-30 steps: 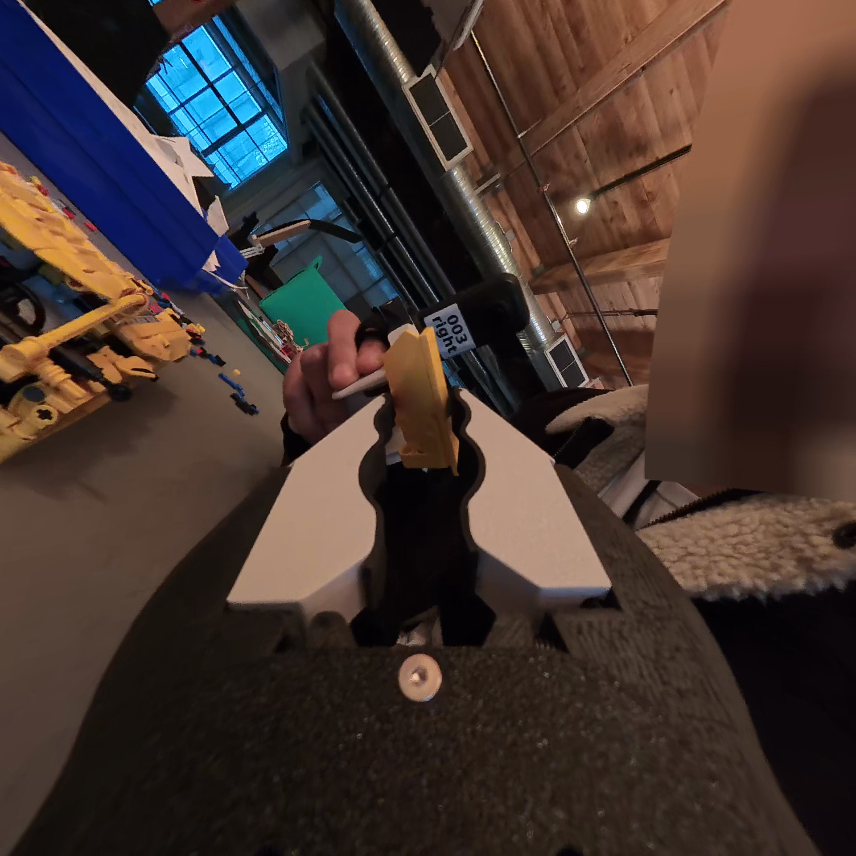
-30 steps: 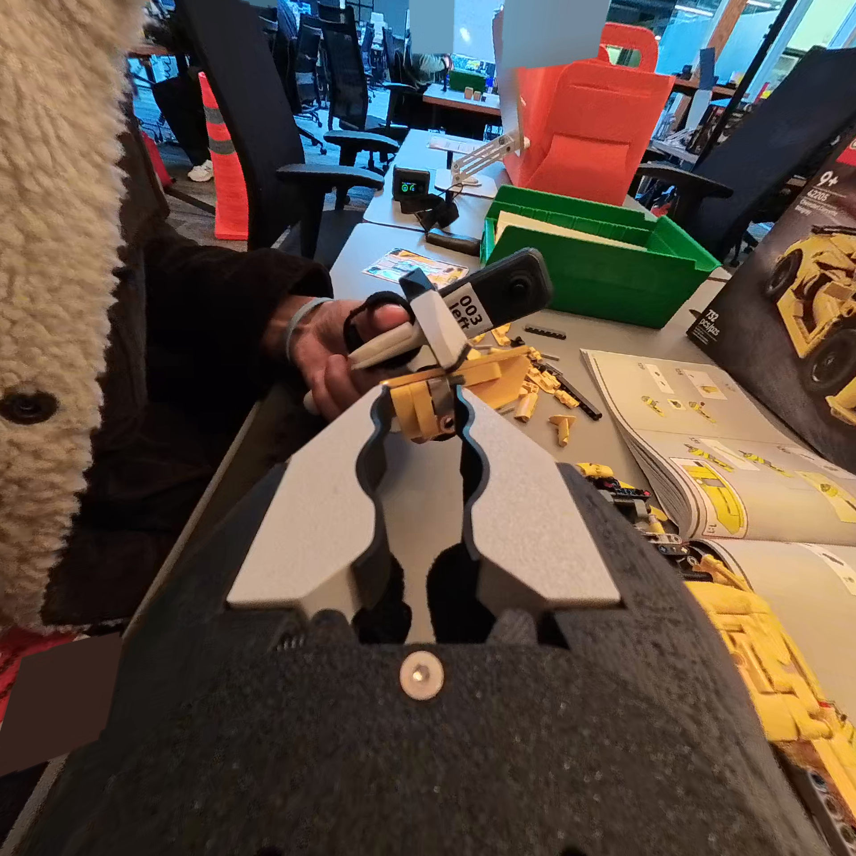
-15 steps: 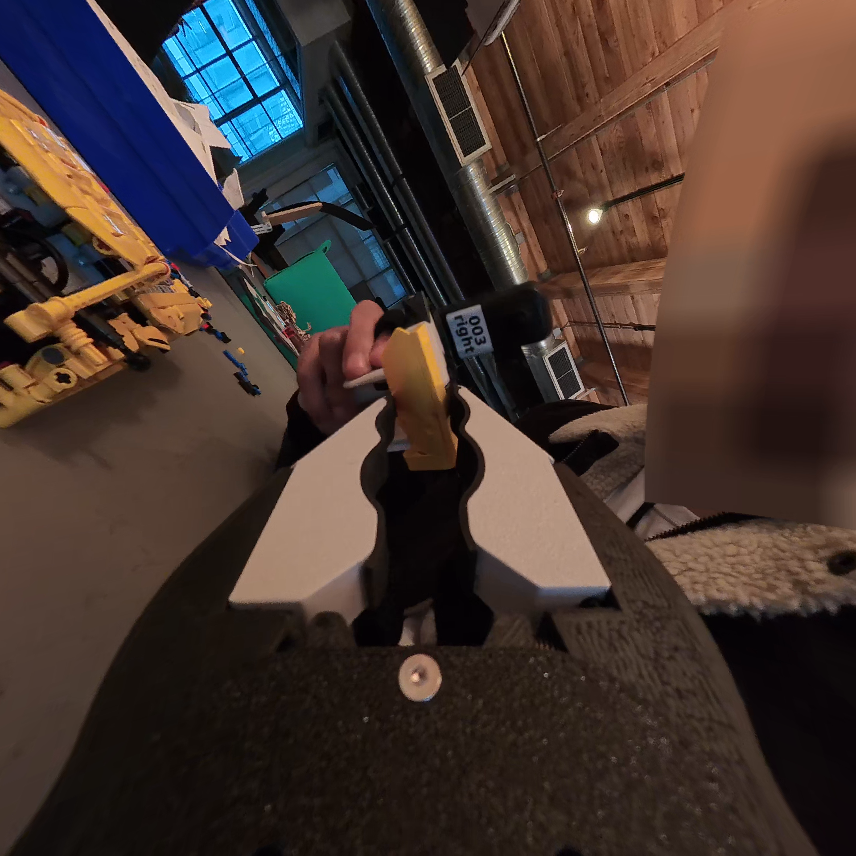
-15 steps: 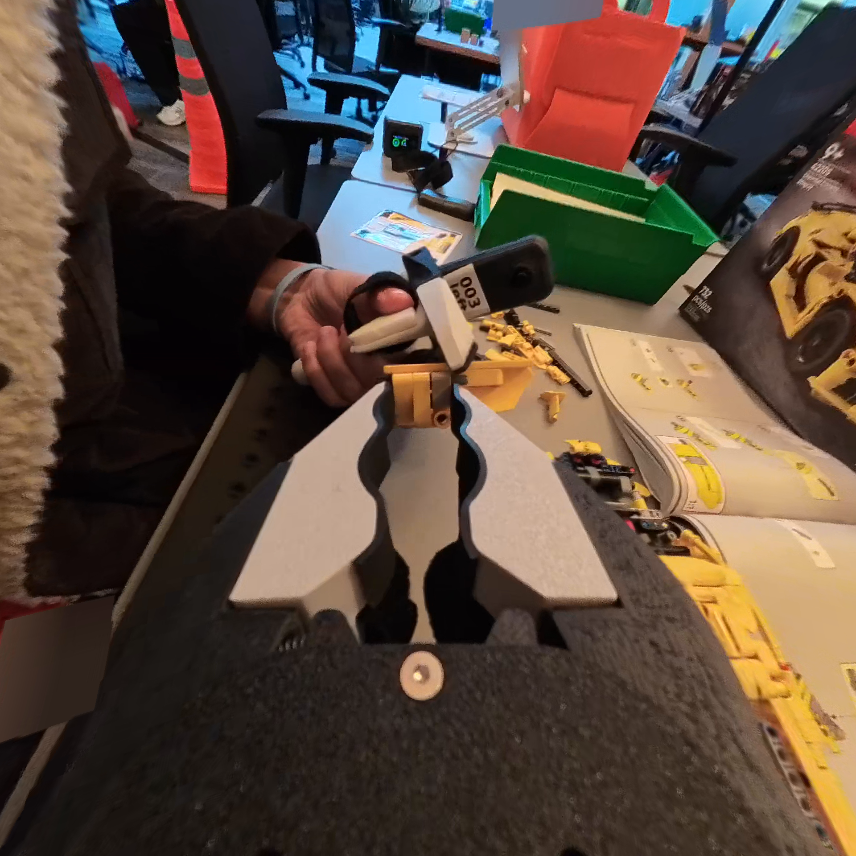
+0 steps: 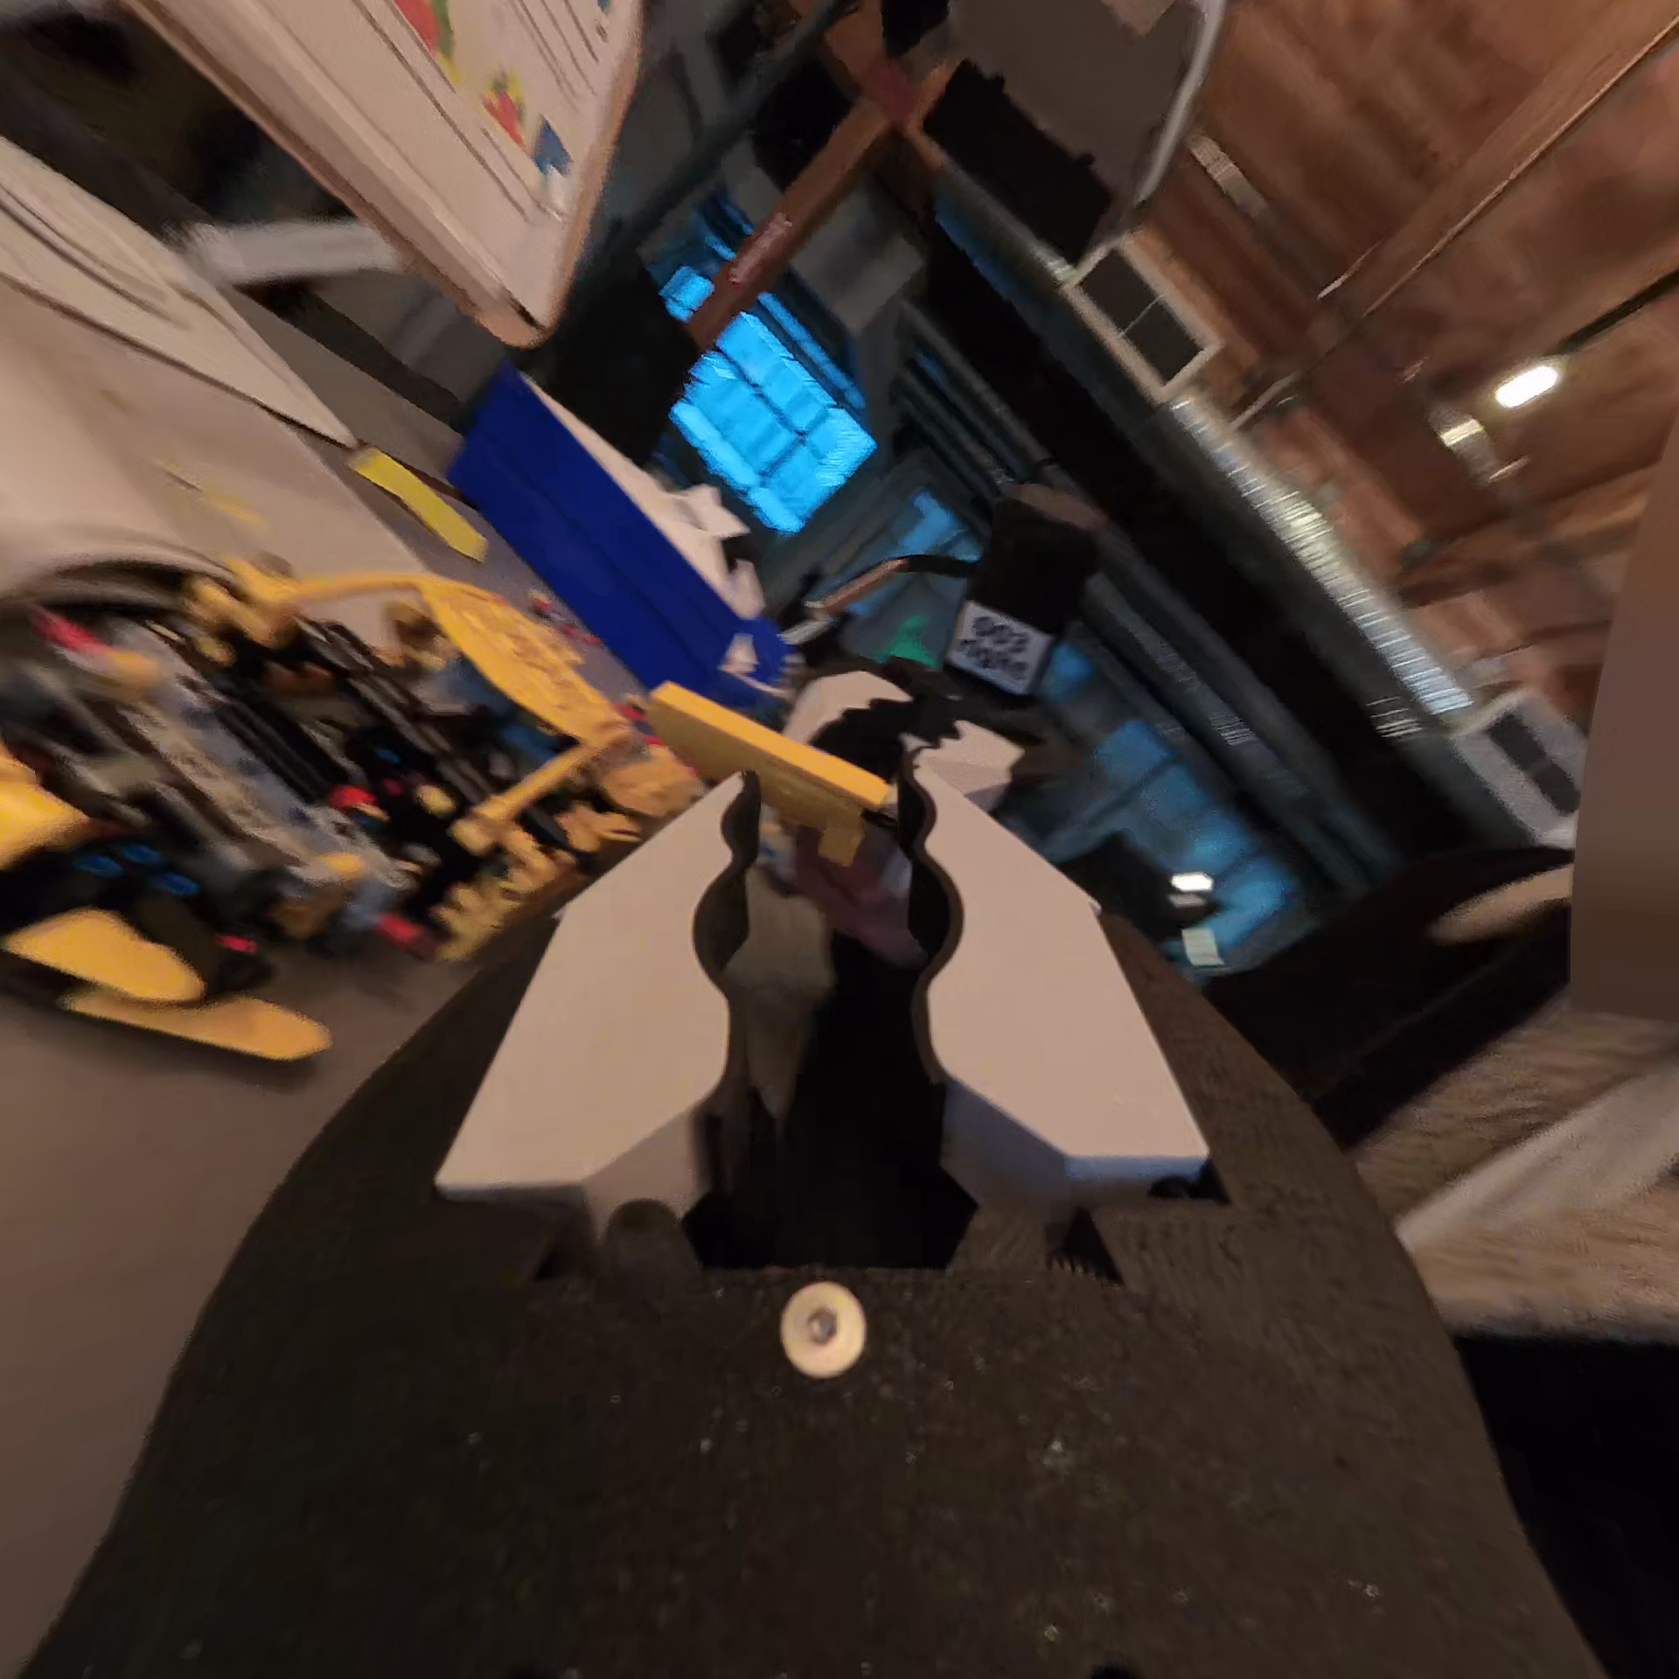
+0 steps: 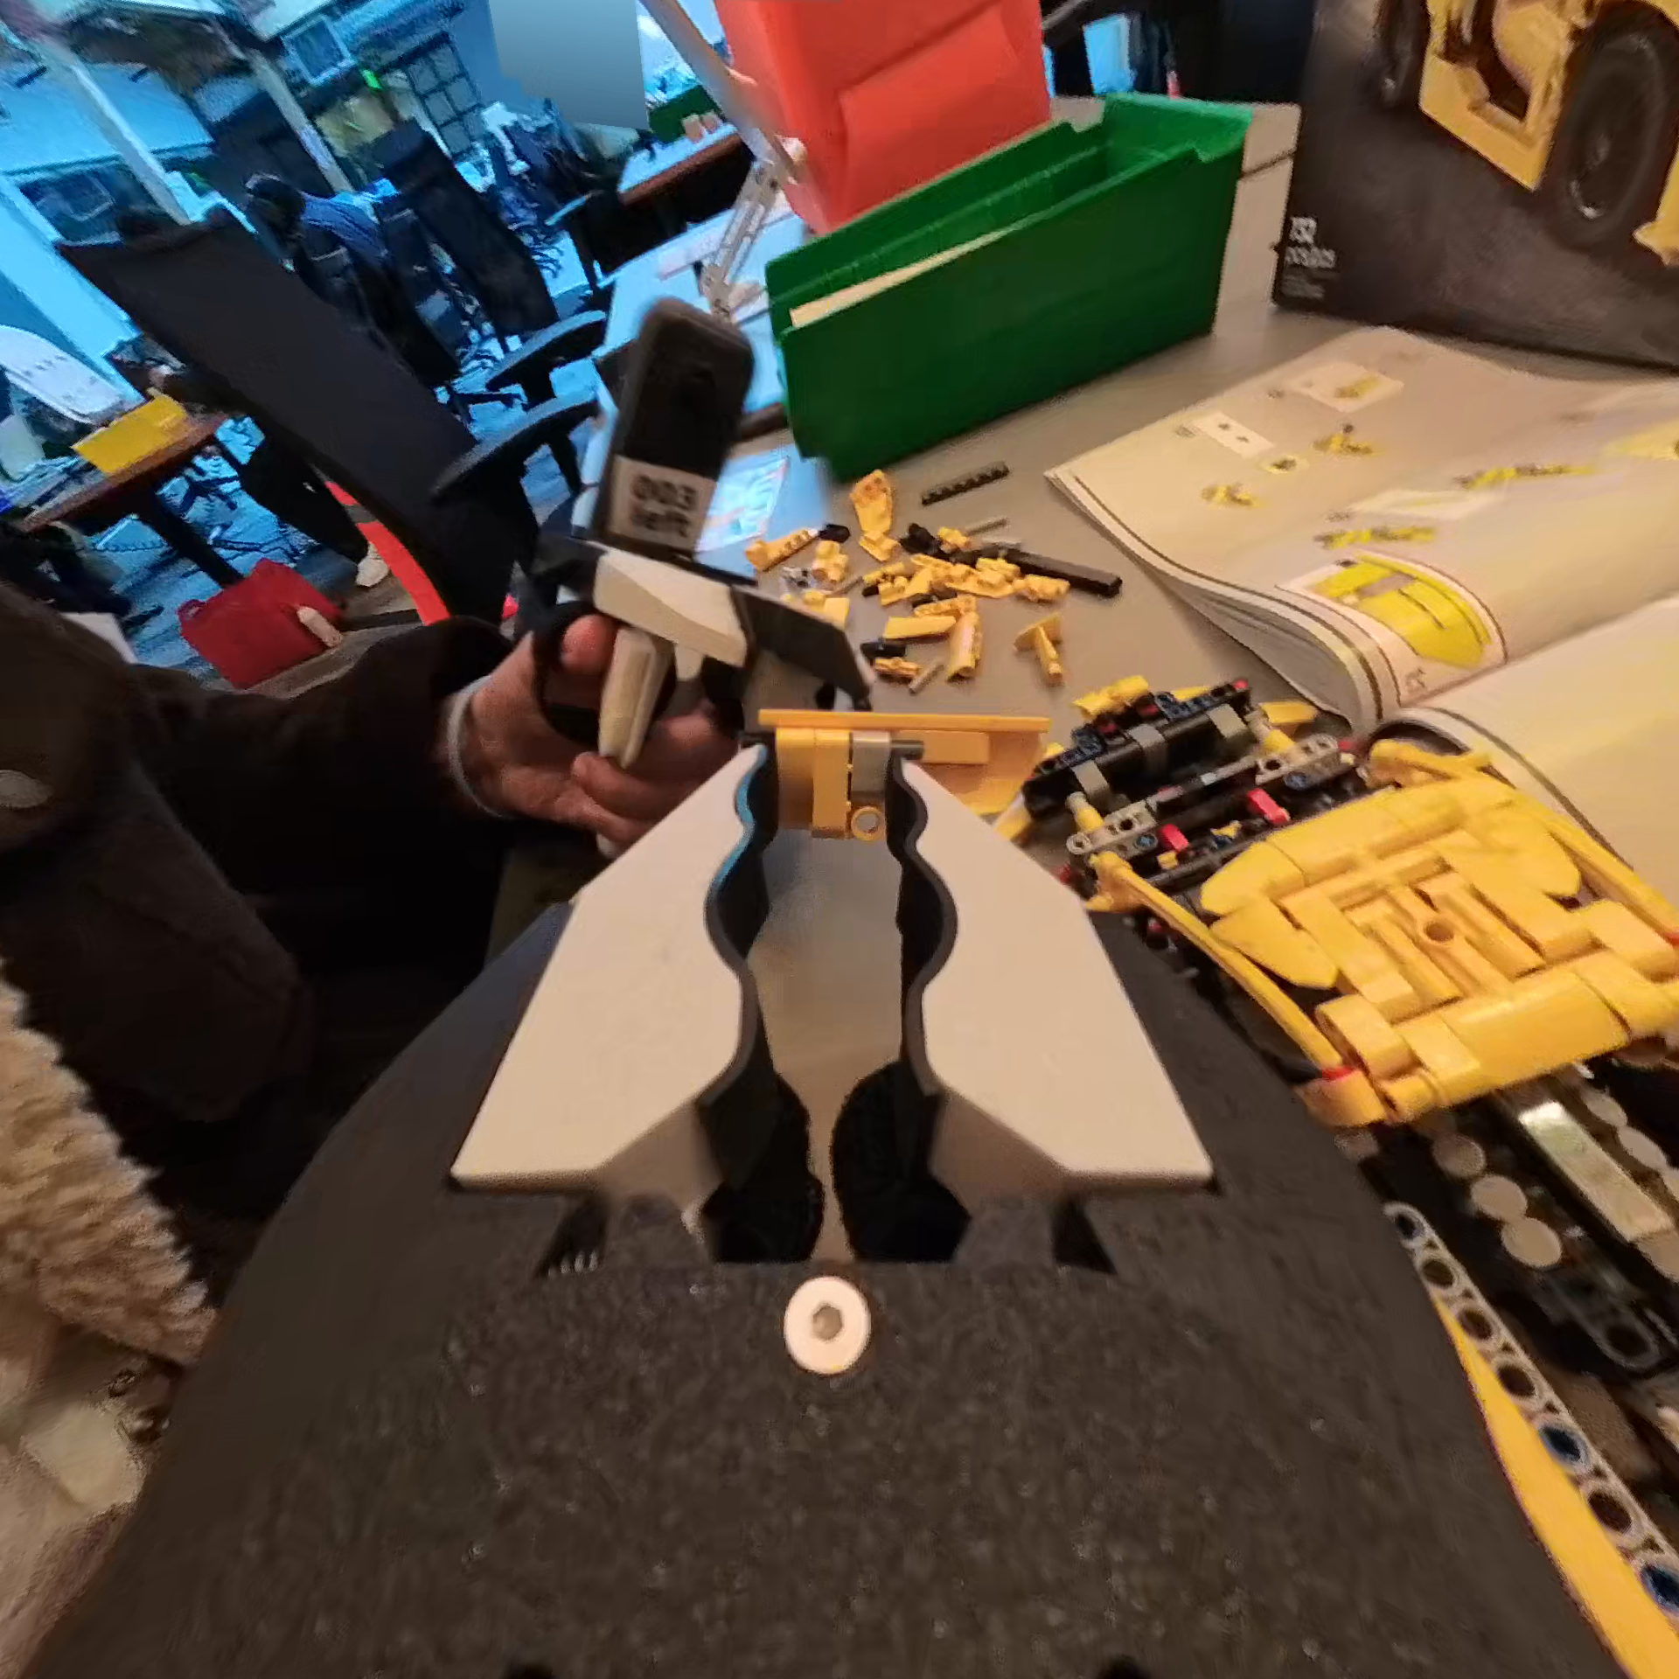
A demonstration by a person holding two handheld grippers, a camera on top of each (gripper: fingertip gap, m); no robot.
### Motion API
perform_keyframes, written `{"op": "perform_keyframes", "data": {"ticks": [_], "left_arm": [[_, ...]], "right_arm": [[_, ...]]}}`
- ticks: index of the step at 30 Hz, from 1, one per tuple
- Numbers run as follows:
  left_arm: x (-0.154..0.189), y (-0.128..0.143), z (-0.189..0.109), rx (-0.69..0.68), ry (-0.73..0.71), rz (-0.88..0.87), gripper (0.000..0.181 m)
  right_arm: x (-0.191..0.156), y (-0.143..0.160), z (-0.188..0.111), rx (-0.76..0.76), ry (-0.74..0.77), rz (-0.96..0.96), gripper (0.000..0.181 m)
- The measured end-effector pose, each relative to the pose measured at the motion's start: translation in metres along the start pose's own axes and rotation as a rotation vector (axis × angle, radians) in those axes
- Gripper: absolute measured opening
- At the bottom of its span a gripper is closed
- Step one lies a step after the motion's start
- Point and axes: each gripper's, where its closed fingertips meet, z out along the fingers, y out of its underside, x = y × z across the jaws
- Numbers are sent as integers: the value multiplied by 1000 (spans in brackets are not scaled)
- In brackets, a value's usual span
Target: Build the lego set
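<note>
Nearest in the right wrist view, the right claw (image 6: 829, 790) has its two grey fingers pinching a small yellow lego sub-assembly with a flat plate on top and a grey pin at its side (image 6: 849, 772); the piece sits right at the fingertips, raised above the grey table (image 6: 1172, 654). Just beyond it the left claw (image 6: 818, 668) comes in from the left, held by a person's hand (image 6: 581, 763) in a dark sleeve, its black tip touching or nearly touching the plate's top edge.

In the left wrist view, which is heavily blurred, the left claw (image 5: 822, 799) has its fingers close around the same yellow lego sub-assembly (image 5: 772, 763), which lies tilted across the tips; whether they actually clamp it I cannot tell.

To the right of the held piece, the partly built yellow and black lego car (image 6: 1363, 927) lies on the table, its yellow bodywork toward the camera and its black frame with red pins behind. Farther back is a scatter of loose yellow and black lego pieces (image 6: 945, 581), and beside them an open instruction booklet (image 6: 1363, 509). Beyond these stand a green plastic bin (image 6: 999, 300), a dark lego box with a yellow car pictured on it (image 6: 1490, 182), and an orange-red bag (image 6: 890, 82).
</note>
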Motion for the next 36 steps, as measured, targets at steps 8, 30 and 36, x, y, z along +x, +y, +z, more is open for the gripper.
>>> {"op": "perform_keyframes", "data": {"ticks": [8, 30, 36], "left_arm": [[-15, -11, -13, 32, -230, 279, 26], [-19, -2, -9, -17, -196, 181, 26], [-21, -1, -7, -28, -200, 165, 26]], "right_arm": [[5, 25, -16, -115, 173, 126, 24], [38, 115, -36, -586, 488, 231, 24], [35, 119, -32, -556, 411, 279, 24]]}}
